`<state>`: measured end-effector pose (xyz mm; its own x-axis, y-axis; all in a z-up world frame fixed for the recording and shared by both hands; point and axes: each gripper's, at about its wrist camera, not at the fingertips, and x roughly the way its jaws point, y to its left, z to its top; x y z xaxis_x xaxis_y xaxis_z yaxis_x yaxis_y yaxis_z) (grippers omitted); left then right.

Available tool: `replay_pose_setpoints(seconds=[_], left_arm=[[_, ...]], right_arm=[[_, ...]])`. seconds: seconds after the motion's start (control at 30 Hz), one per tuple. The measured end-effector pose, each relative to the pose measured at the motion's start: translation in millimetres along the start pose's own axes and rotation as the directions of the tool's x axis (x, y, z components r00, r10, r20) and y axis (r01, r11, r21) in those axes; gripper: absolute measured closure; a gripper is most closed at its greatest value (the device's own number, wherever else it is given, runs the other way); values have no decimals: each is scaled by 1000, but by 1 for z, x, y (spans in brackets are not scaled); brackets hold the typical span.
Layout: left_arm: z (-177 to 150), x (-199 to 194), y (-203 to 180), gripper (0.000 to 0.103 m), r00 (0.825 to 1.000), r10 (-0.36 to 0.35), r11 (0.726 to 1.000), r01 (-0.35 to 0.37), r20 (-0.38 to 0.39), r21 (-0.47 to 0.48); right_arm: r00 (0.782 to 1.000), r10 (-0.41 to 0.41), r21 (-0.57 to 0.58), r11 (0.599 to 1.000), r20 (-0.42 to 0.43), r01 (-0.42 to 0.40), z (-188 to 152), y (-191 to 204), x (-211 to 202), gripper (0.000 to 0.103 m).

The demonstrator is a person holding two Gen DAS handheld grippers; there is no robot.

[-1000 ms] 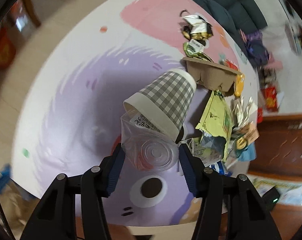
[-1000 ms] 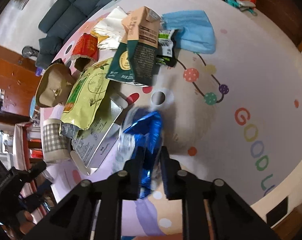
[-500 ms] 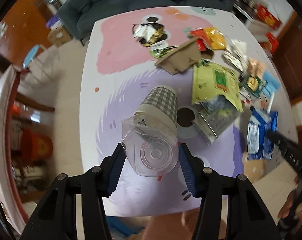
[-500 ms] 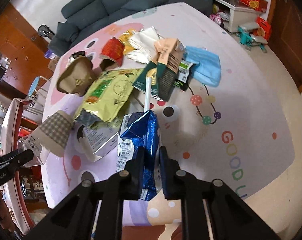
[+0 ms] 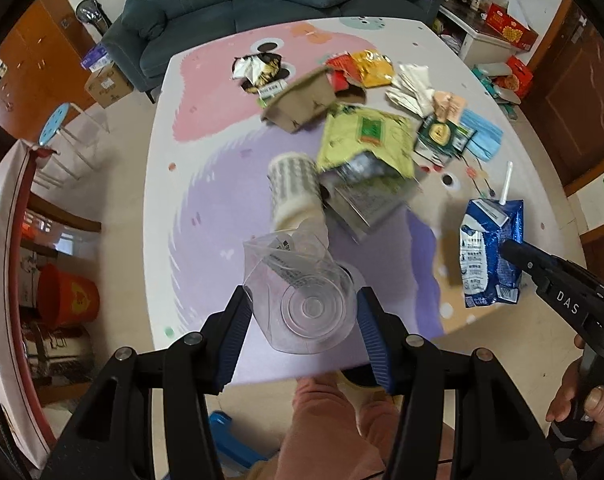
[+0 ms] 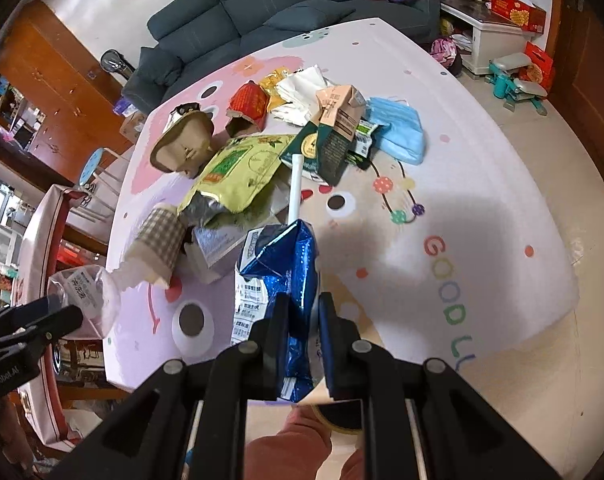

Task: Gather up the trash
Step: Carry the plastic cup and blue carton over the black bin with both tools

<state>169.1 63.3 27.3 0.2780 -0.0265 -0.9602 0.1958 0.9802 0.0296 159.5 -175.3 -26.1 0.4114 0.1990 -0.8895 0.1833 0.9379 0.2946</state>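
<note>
Left gripper (image 5: 304, 318) clamps a clear plastic cup (image 5: 302, 292) (base toward the camera) above the near edge of the table (image 5: 173, 152). Right gripper (image 6: 304, 322) pinches a blue drink carton (image 6: 279, 276) with a white straw (image 6: 295, 188), held over the table near the remaining litter: checked paper cup (image 6: 157, 236), yellow-green pouch (image 6: 237, 172), blue face mask (image 6: 400, 130).
</note>
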Motion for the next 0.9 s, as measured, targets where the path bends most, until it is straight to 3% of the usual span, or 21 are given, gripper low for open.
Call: replay_pose_setpoints(seconds=[0.53,0.9], left_arm=[[-116,-4,-76,51,998,-50,996,47,-48,-73],[-156,19,-111,51,989,-97,995,95,-114,-23]], right_arm=[[997,40,-129,990,-67,-48,-86,-34,-32,89],[991,30,-67,997,-133,-39,-148,-60,-26,89]])
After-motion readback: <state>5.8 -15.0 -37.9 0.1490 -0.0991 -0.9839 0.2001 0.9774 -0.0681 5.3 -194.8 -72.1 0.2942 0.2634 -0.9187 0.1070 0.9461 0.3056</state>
